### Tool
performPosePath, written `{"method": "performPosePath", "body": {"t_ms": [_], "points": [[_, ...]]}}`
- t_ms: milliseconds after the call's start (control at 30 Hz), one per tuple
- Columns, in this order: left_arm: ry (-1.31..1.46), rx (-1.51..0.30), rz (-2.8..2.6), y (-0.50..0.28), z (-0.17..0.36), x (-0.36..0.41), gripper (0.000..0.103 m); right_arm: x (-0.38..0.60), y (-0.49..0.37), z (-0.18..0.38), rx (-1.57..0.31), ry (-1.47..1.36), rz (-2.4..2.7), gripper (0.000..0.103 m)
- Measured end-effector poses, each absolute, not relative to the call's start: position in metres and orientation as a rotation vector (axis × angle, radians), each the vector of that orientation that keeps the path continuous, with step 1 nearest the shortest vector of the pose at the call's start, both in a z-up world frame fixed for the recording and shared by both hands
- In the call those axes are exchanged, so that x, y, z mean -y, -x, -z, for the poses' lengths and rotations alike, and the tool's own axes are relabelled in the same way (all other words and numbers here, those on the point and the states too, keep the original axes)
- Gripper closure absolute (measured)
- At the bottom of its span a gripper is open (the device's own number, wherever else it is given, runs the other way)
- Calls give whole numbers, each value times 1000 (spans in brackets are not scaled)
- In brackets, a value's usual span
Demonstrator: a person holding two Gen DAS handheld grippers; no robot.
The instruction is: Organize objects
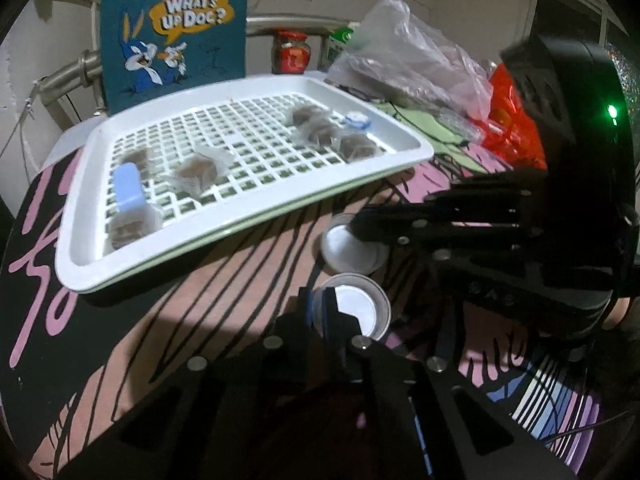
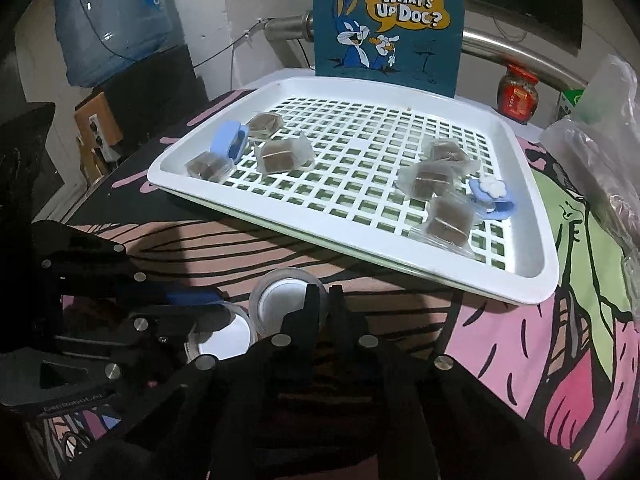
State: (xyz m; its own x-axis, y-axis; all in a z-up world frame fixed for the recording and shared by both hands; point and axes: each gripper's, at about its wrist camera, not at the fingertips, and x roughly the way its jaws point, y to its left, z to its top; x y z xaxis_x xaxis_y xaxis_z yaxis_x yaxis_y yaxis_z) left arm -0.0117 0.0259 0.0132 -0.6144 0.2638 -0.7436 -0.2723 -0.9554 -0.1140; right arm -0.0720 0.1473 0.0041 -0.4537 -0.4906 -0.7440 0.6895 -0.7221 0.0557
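Left hand-held gripper [image 1: 320,312] is clenched on the rim of a clear cup [image 1: 352,310], right at its tips. Right hand-held gripper [image 2: 325,300] clamps the wall of the second clear cup [image 2: 286,300] likewise. Both cups stand side by side on the patterned tabletop [image 2: 500,340]. Just beyond them, the white tray [image 2: 532,280] holds wrapped brown cubes [image 2: 282,156] and blue clips [image 2: 230,140].

Two cups [image 2: 286,304] side by side before tray [image 2: 520,288], wrapped cubes [image 2: 282,156] on tray, poster [image 2: 386,20] behind

Cartoon-print tablecloth [image 2: 520,360] — white tray [image 2: 532,280], two clear cups [image 1: 352,312] on it.
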Motion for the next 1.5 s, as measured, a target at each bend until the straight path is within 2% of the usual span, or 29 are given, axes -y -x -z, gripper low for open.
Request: {"method": "performPosePath", "body": {"t_ms": [500,867,1500], "points": [[1054,97,-2783,-9,-30,17,98,-188,42,-27,-245,-824,2299,100],[972,37,-2830,-19,-38,11,98,-199,39,-34,-173,-767,2316,100],[978,32,-2828,-17,-37,11,98,-200,38,-34,-162,-762,2310,100]]}}
